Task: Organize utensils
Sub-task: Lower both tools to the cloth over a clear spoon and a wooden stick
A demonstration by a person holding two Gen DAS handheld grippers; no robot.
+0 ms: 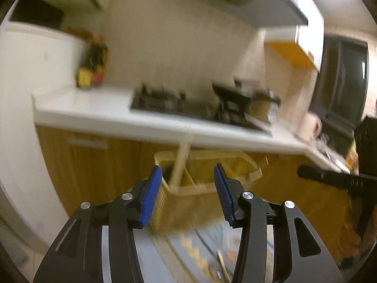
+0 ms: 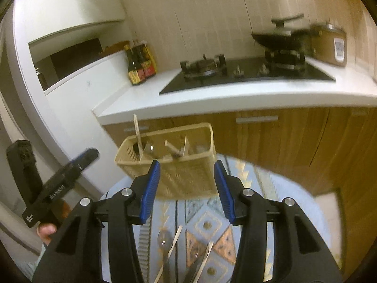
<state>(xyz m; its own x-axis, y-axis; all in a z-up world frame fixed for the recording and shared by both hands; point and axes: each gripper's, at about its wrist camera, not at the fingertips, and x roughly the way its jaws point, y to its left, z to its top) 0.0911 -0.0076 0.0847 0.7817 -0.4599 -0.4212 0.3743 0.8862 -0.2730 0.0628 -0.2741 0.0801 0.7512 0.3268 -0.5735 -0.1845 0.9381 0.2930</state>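
Both tools empty, blue pads spread apart: left tool [image 1: 187, 189], right tool [image 2: 187, 185].

Landmark: beige slotted caddy [image 2: 186, 174] on patterned mat [image 2: 238, 212], upright, just beyond right tool.

Risks (judgement):
- Caddy looks light, tall; tool knock or hard drop-in may tip it.
- Flat utensils on mat hard to pinch; may slip.
- Left view blurred; aiming unreliable.

Contents: chopstick [image 2: 137, 134] upright in caddy's left compartment; short stick [image 2: 173, 149] leaning in middle; rest unclear.

Still loose: spoon [image 2: 165, 240], several chopsticks [image 2: 170, 250] on mat, nearer than caddy.
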